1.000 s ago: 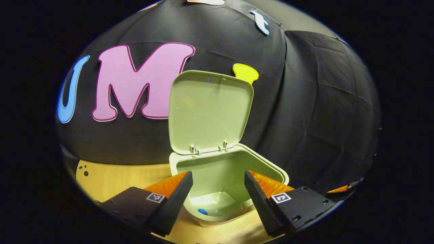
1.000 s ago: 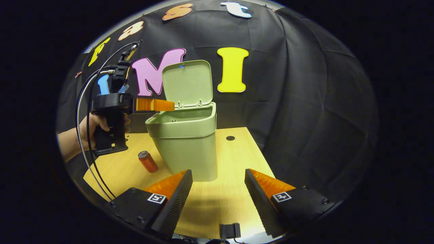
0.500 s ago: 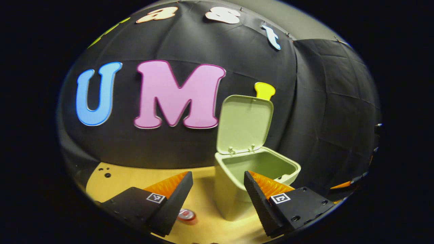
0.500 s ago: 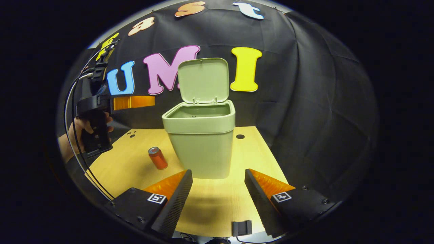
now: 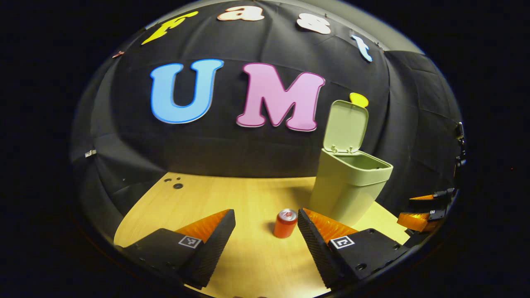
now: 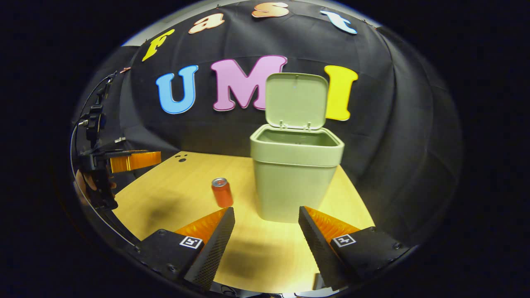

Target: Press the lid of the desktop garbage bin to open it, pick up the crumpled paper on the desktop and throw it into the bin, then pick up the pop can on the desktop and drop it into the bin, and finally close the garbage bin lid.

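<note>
A pale green bin (image 5: 348, 186) (image 6: 296, 174) stands on the wooden table with its lid (image 5: 347, 126) (image 6: 296, 100) swung upright. An orange-red pop can (image 5: 285, 223) (image 6: 222, 192) stands upright on the table left of the bin. In the left gripper view my left gripper (image 5: 265, 240) is open, raised over the table, and the can sits just beyond its right finger. Seen from the right gripper view, the left gripper (image 6: 134, 160) hovers at the far left, held by a hand. My right gripper (image 6: 265, 242) is open near the table's front edge, before the bin.
The wooden table (image 5: 207, 198) (image 6: 165, 198) has small holes near its back left corner. Black cloth walls close in behind and to the right. The right gripper's fingers (image 5: 420, 207) show at the far right of the left gripper view.
My left gripper has drawn back and to the left from over the bin's opening, bringing the can into its view. The right gripper's view has shifted, with the bin now more to the right.
</note>
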`<state>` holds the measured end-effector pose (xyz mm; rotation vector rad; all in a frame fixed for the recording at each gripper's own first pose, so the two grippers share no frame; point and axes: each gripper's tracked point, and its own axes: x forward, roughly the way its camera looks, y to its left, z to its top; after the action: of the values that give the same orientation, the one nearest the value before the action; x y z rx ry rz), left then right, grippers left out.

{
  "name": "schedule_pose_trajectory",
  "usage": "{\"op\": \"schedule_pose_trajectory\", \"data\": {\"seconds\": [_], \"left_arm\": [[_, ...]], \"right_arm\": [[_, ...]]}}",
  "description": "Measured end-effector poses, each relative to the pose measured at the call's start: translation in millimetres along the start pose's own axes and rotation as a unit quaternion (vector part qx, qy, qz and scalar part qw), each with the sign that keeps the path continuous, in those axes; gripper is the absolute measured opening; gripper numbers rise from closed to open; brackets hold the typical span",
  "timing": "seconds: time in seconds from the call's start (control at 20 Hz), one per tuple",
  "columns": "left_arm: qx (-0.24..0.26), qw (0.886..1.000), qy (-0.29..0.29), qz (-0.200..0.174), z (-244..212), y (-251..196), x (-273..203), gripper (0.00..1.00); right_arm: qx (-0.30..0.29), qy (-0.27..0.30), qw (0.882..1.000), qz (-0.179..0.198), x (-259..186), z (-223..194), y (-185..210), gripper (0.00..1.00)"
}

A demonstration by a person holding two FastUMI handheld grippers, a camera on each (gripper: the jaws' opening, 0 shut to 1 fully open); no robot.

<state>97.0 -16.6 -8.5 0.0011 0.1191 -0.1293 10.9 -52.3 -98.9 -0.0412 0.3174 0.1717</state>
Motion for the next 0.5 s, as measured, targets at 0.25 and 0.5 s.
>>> {"op": "schedule_pose_trajectory", "data": {"seconds": [0.25, 0.5], "left_arm": [[-0.039, 0.998, 0.020, 0.049, -33, 52, -34, 0.97], [-0.062, 0.992, 0.052, 0.092, -65, 79, -43, 0.96]], "right_arm": [[-0.036, 0.006, 0.998, 0.052, 38, -6, 51, 0.98], [-0.054, 0.018, 0.995, 0.087, 94, -22, 80, 0.99]]}}
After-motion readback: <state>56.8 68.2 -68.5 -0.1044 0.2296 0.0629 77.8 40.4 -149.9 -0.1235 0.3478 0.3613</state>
